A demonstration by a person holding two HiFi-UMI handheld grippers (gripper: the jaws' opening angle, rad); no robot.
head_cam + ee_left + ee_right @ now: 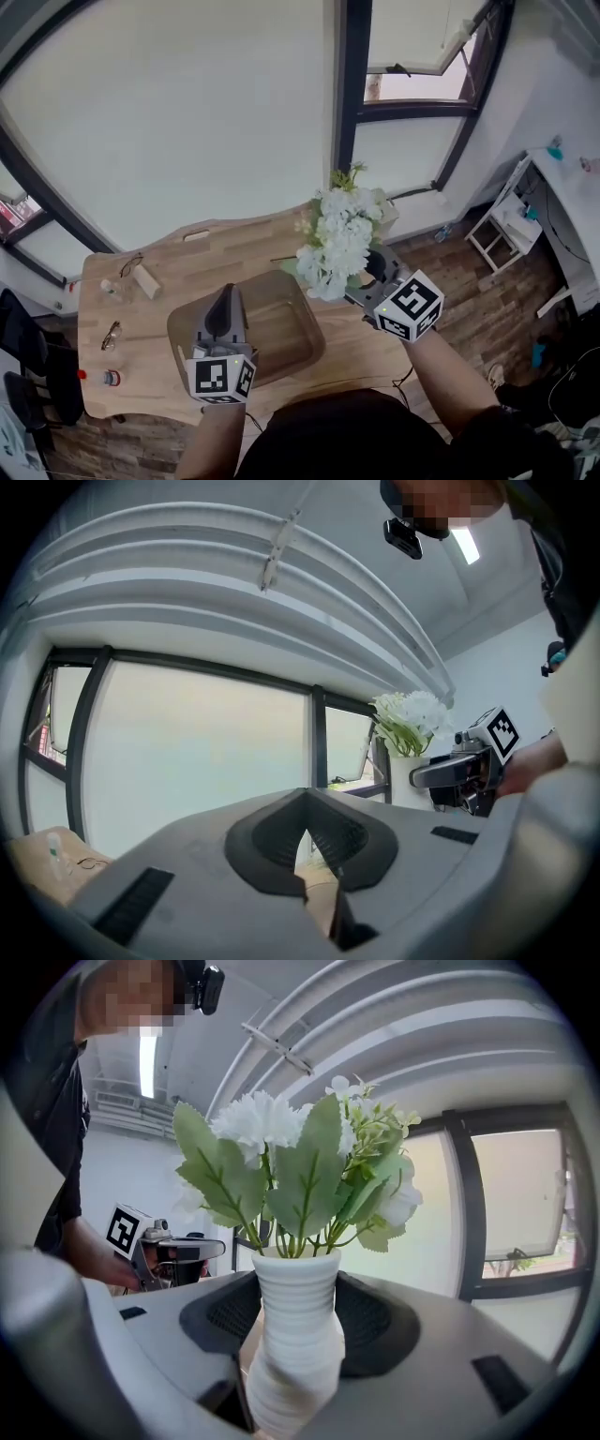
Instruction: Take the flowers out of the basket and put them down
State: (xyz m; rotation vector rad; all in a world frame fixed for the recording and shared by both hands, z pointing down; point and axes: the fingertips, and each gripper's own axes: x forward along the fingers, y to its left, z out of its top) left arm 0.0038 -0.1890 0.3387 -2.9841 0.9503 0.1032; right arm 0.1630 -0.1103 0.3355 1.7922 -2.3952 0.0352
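Note:
A bunch of white flowers (pixel 339 242) with green leaves stands in a ribbed white vase (pixel 292 1335). My right gripper (pixel 373 274) is shut on the vase's body and holds it upright in the air, above the table's right part and to the right of the basket. The brown basket (pixel 281 333) lies on the wooden table (pixel 234 246) with nothing showing inside it. My left gripper (pixel 225 300) hovers over the basket's left side, tilted upward, its jaws shut to a thin slit. From the left gripper view, the flowers (pixel 411 714) and right gripper (pixel 441 772) appear off to the right.
On the table's left part lie a pair of glasses (pixel 111 335), a small bottle (pixel 111 378) and a wooden block (pixel 145 279). A black chair (pixel 23 352) stands left of the table. A white rack (pixel 506 225) stands on the floor at the right.

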